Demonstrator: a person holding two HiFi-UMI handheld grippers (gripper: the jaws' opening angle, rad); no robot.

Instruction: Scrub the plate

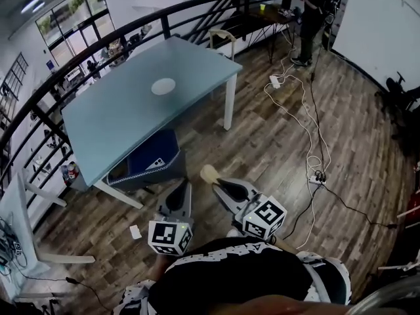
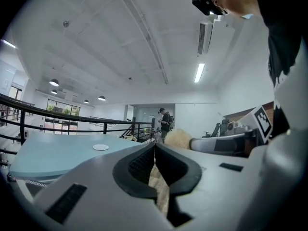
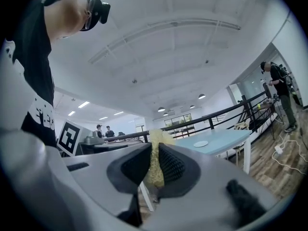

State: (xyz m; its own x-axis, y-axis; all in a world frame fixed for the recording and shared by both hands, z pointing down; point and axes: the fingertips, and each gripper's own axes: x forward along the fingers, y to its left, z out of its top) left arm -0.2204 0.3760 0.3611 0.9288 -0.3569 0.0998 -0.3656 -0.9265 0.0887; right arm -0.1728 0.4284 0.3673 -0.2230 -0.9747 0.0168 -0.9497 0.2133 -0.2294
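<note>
A small white plate (image 1: 163,86) lies on the light blue table (image 1: 118,120), well ahead of both grippers; it also shows as a small disc, the plate (image 2: 100,147) and the plate (image 3: 200,143), in the two gripper views. My right gripper (image 1: 215,180) is shut on a yellowish scrubbing sponge (image 1: 209,173), which pokes out above the pads as the sponge (image 3: 155,141). My left gripper (image 1: 179,190) hangs beside it, shut with nothing between its pads (image 2: 144,165). Both are held low over the wooden floor, short of the table's near edge.
A dark blue chair (image 1: 149,165) is tucked under the table's near side. White and black cables (image 1: 303,113) trail across the floor to the right. A black railing (image 1: 79,64) runs behind the table. A person (image 1: 315,15) stands far off by a desk. A white card (image 1: 136,231) lies on the floor.
</note>
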